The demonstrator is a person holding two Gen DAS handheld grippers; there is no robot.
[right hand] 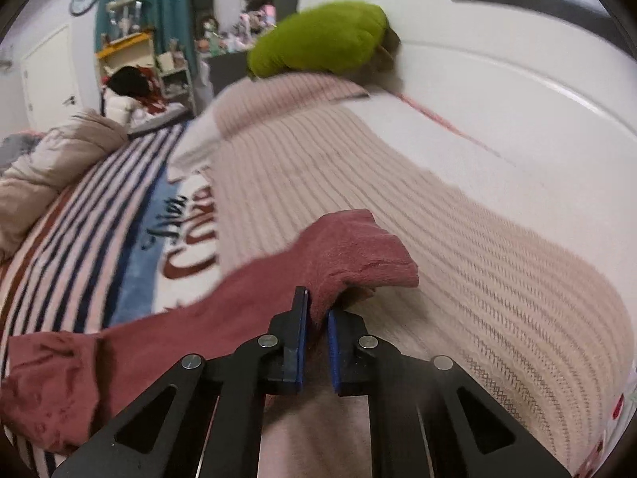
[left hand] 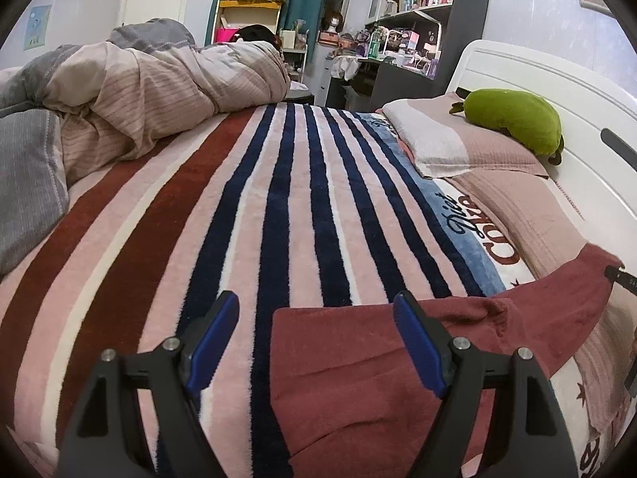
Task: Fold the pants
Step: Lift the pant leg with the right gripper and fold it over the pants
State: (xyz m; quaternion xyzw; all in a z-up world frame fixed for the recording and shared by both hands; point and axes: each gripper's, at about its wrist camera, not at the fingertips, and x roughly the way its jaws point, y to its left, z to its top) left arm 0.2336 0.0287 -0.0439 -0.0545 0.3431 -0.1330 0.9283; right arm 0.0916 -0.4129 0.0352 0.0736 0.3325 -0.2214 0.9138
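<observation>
The dark red pants lie on the striped blanket on the bed. My left gripper is open, low over the blanket, with the pants' near left edge between its blue pads. One leg stretches right toward my right gripper, whose tip shows at the right edge of the left wrist view. In the right wrist view my right gripper is shut on the end of the pants leg, lifted a little over the pink ribbed cover.
A bunched quilt lies at the far left of the bed. A pillow and a green plush toy rest by the white headboard. Shelves and a cluttered desk stand beyond the bed.
</observation>
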